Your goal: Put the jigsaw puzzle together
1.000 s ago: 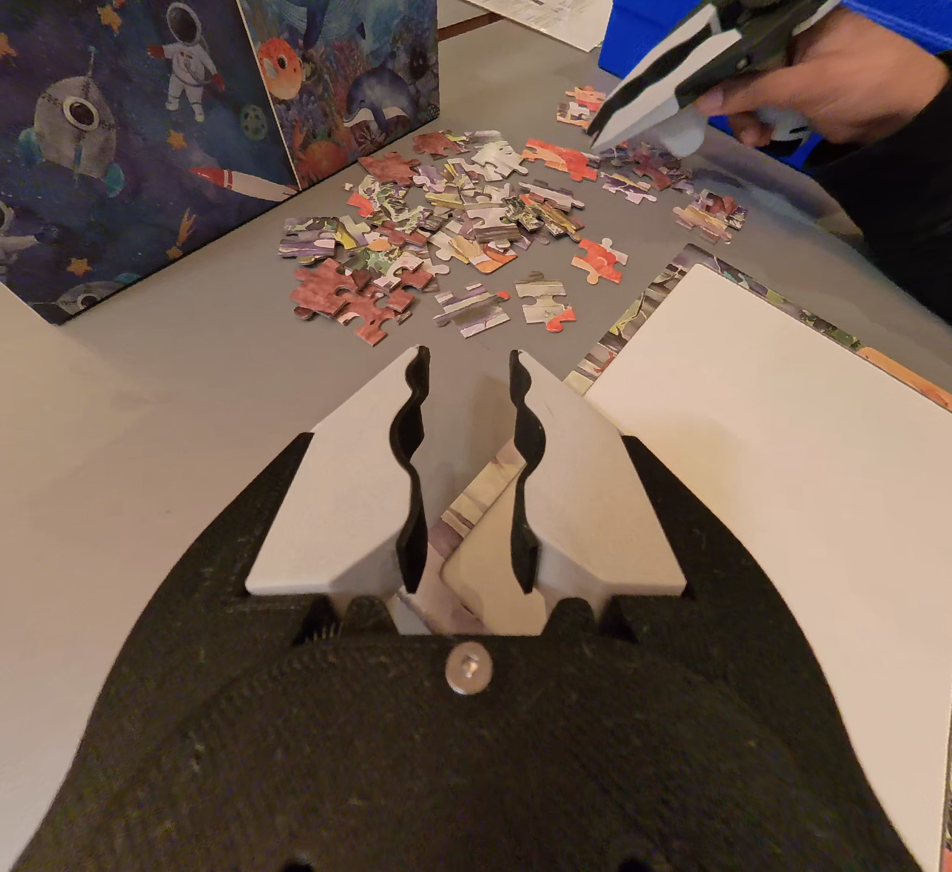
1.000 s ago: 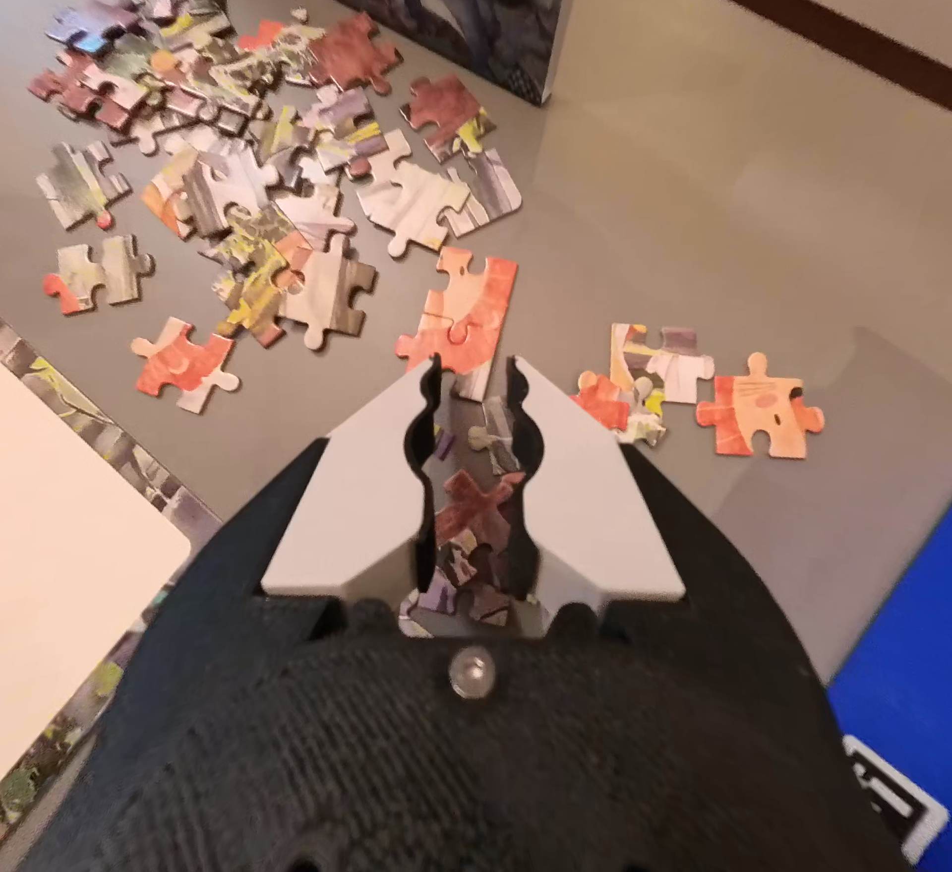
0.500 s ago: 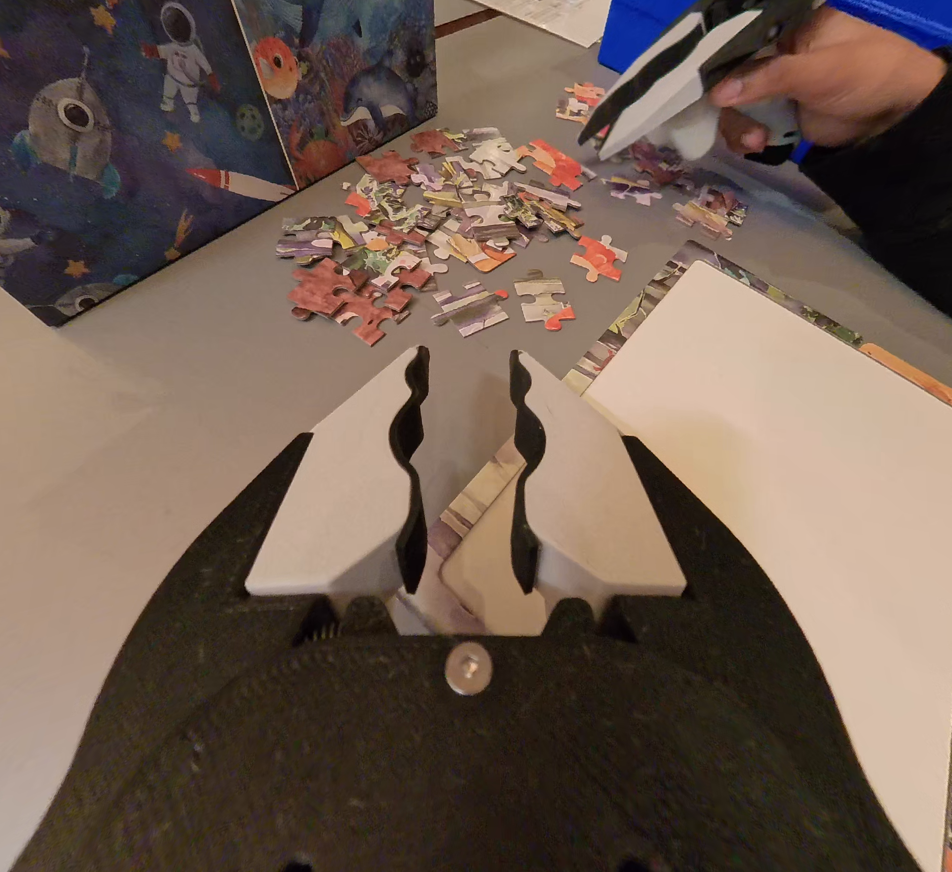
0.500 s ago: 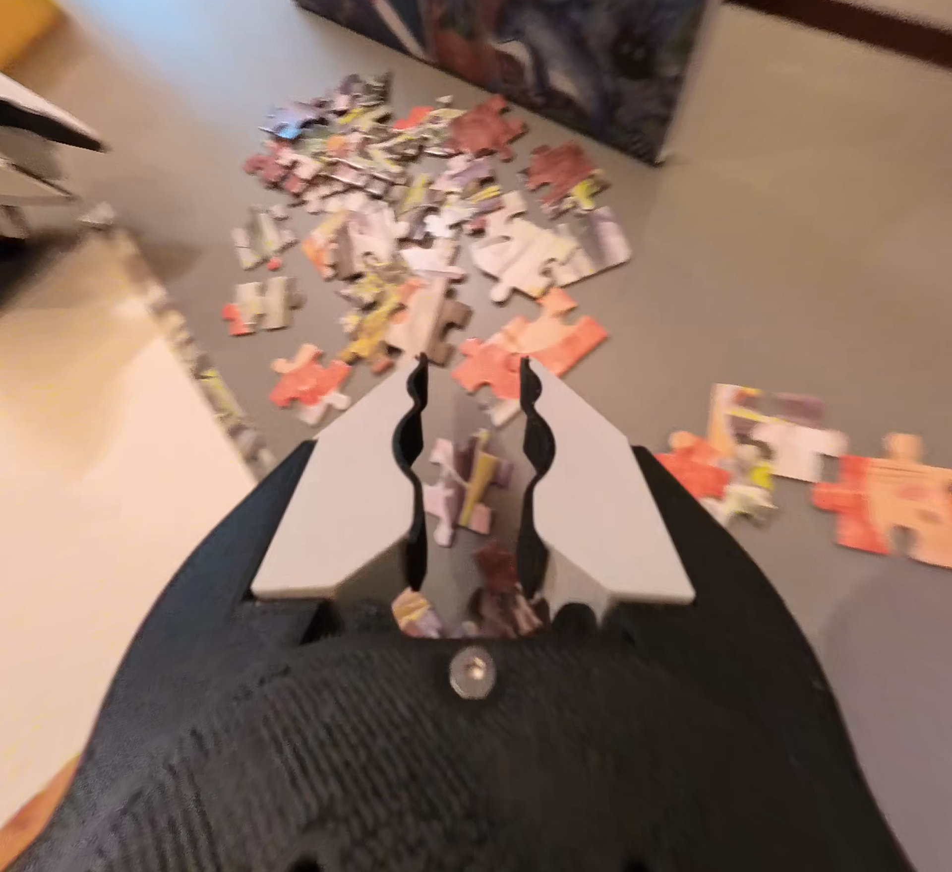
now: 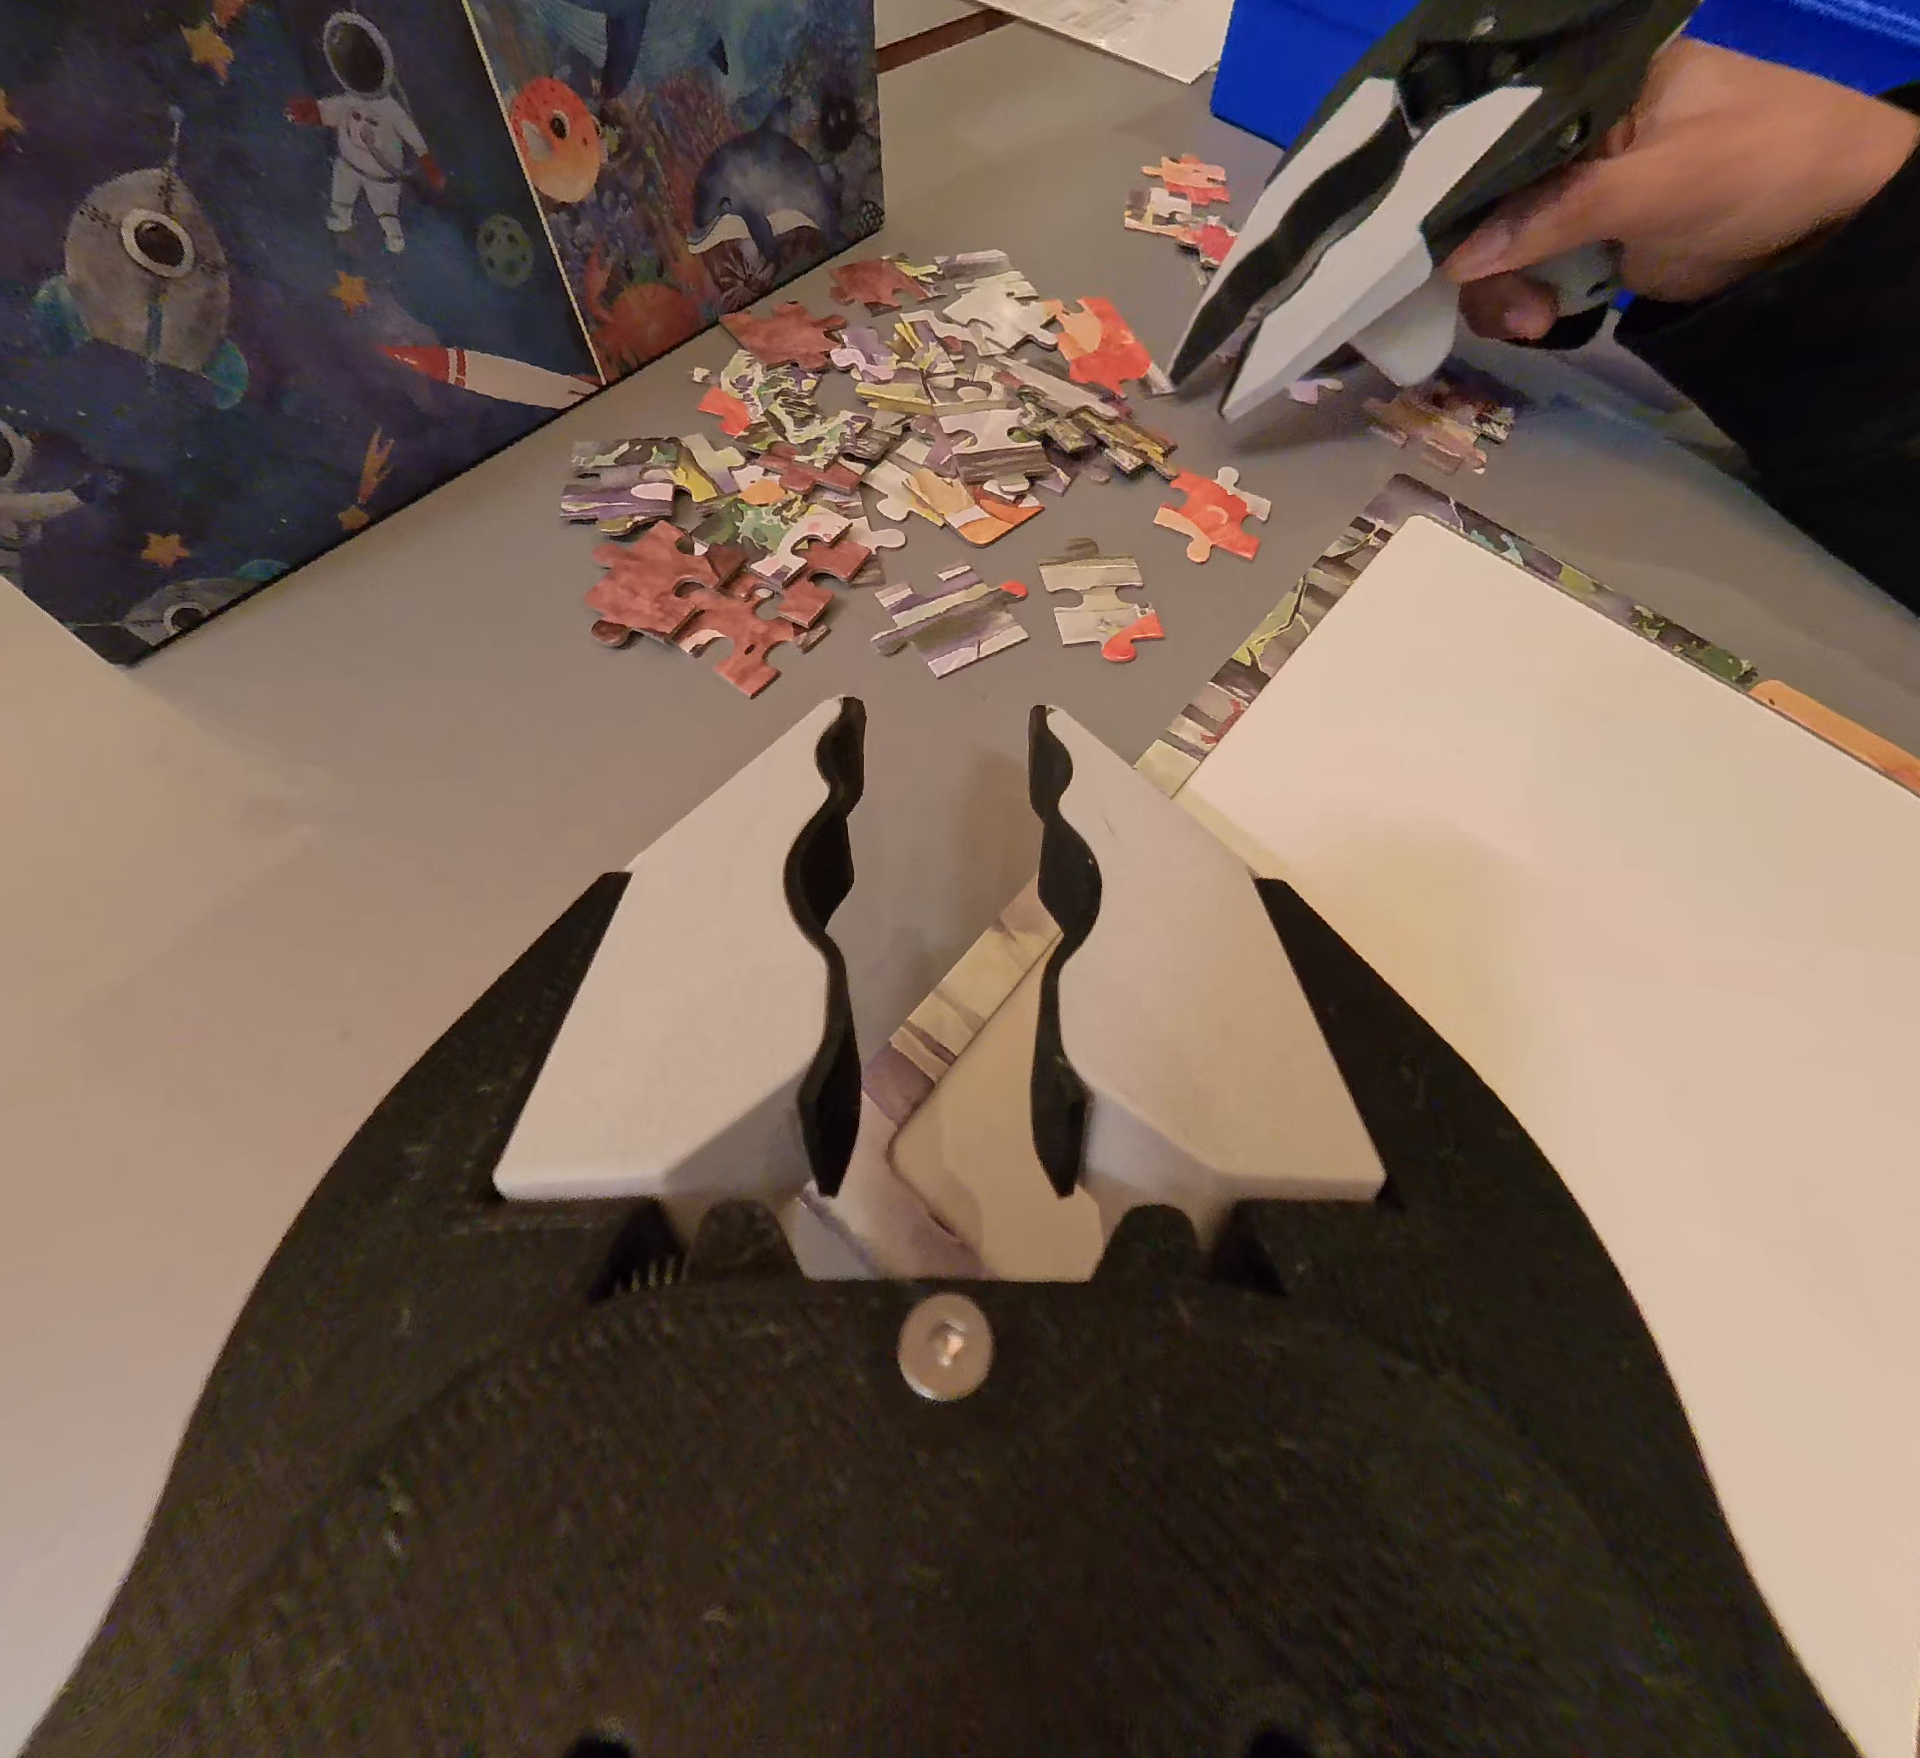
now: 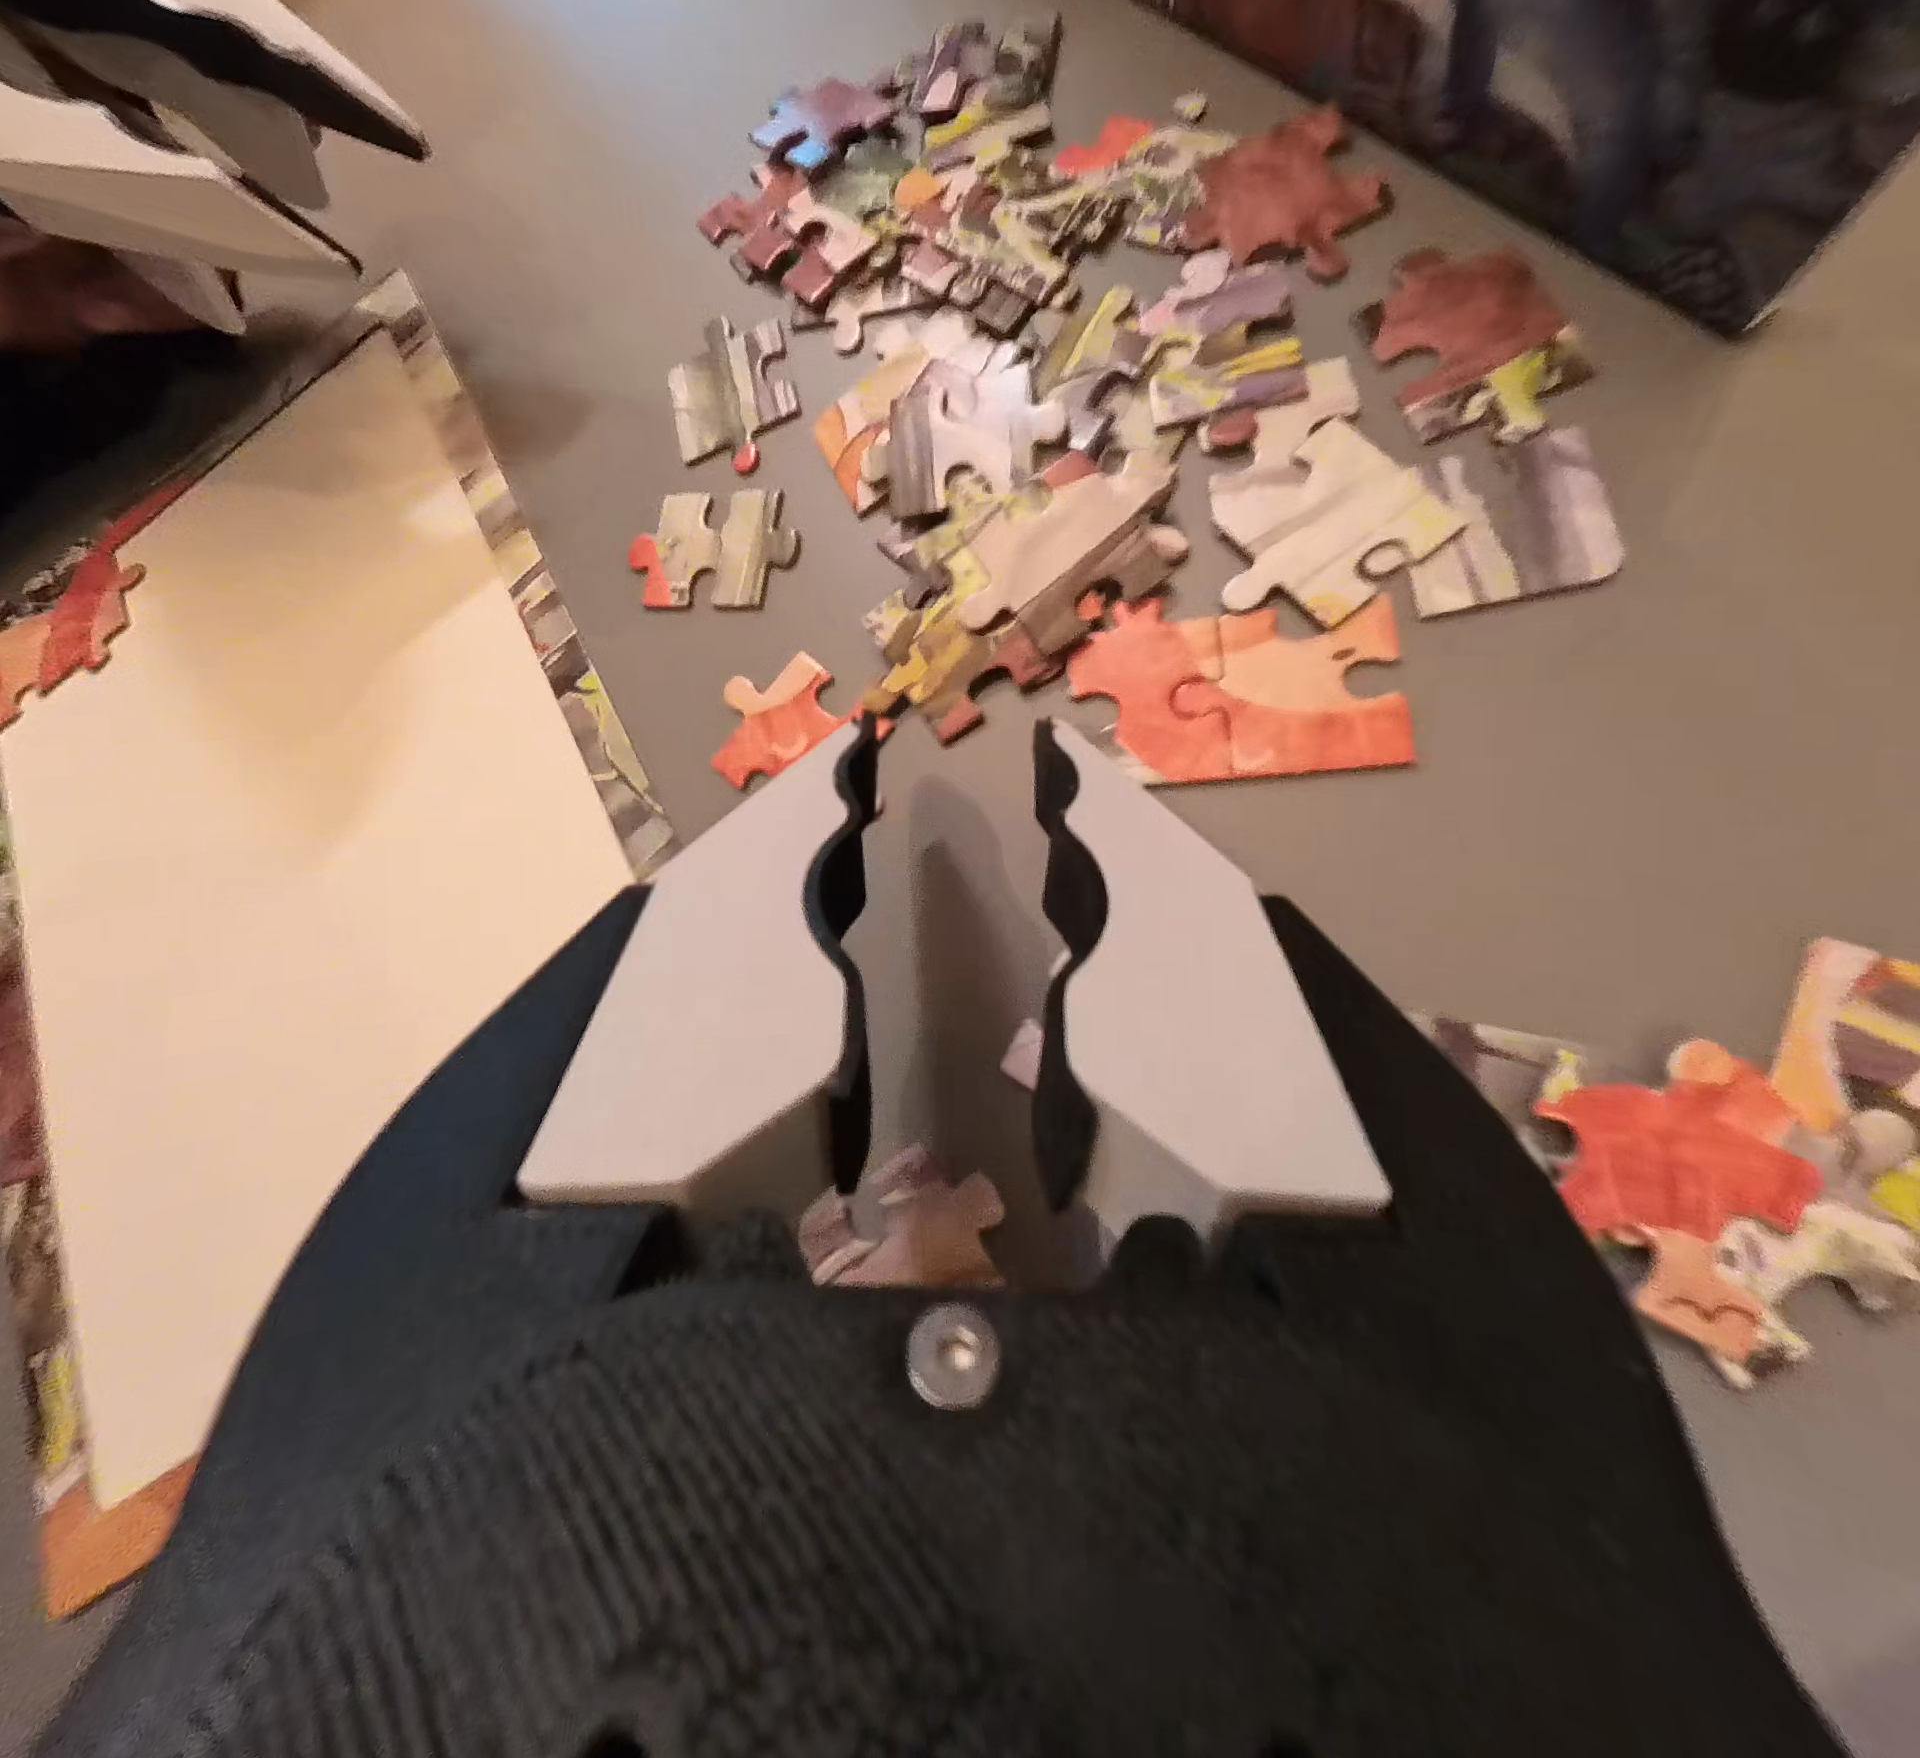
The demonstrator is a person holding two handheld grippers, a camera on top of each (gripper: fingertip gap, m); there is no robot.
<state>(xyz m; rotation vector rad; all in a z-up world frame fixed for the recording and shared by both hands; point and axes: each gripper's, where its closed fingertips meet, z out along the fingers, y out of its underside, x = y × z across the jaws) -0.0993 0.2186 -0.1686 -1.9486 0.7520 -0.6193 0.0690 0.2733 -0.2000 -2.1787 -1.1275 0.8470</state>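
Jigsaw puzzle pieces (image 5: 883,451) sit in a loose heap on the grey table (image 5: 416,752), right in front of the picture box (image 5: 416,150), with the white puzzle tray (image 5: 1558,877) off to one side of the heap. The right wrist view is blurry, so the small piece (image 6: 904,1230) low between its fingers is hard to make out. The right gripper (image 6: 951,732) is part open and empty, tips near the orange pieces (image 6: 1247,690); a second ago it was farther from the heap. The left gripper (image 5: 945,711) hasn't moved, part open over the tray's corner, which it hides.
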